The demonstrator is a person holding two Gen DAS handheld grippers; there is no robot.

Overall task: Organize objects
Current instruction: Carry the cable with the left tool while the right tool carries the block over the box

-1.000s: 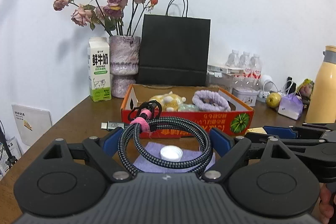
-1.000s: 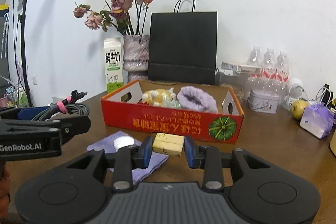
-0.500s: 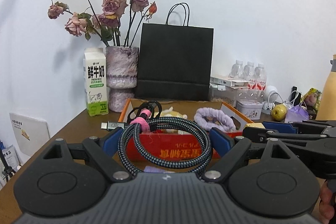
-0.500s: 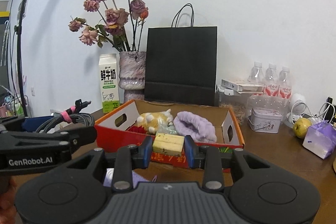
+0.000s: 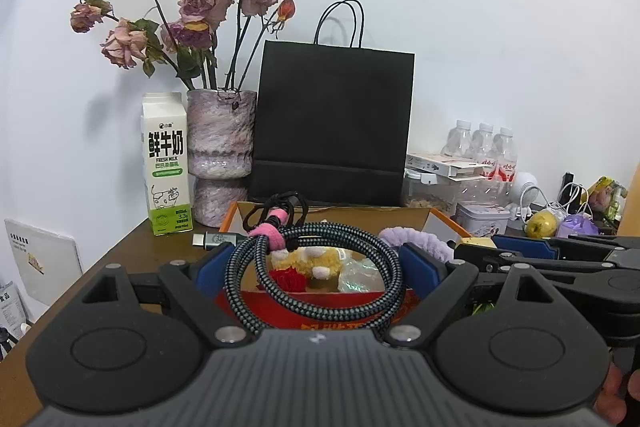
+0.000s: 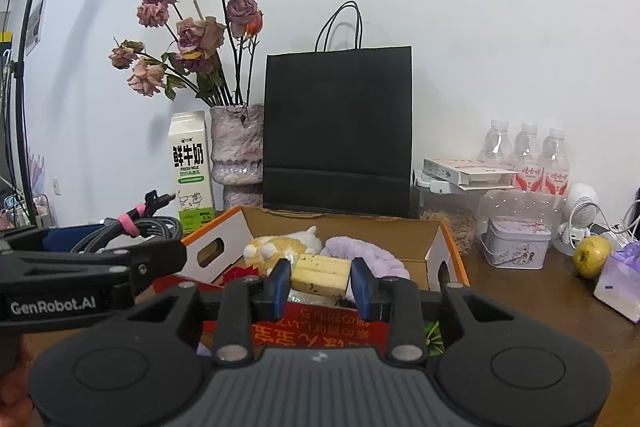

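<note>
My left gripper (image 5: 316, 261) is shut on a coiled grey braided cable (image 5: 248, 267) bound with a pink strap; its blue pads press the coil's sides. It hangs above the front wall of the red-orange cardboard box (image 5: 320, 311). My right gripper (image 6: 320, 273) is shut on a pale yellow sponge-like block (image 6: 318, 265), also above the box (image 6: 434, 257) near its front edge. Inside lie a yellow plush toy (image 6: 276, 245), a purple fuzzy headband (image 6: 360, 251) and a red flower (image 5: 288, 279). The right gripper shows edge-on at the right of the left wrist view.
Behind the box stand a black paper bag (image 6: 338, 131), a vase of dried roses (image 6: 236, 147) and a milk carton (image 6: 190, 167). To the right sit water bottles (image 6: 528, 155), a tin (image 6: 516, 243), a pear (image 6: 592, 255) and a purple packet (image 6: 620, 279).
Both grippers have moved forward and now hang over the box's front edge, each still holding its object. The purple cloth and white cap on the table have dropped out of view.
</note>
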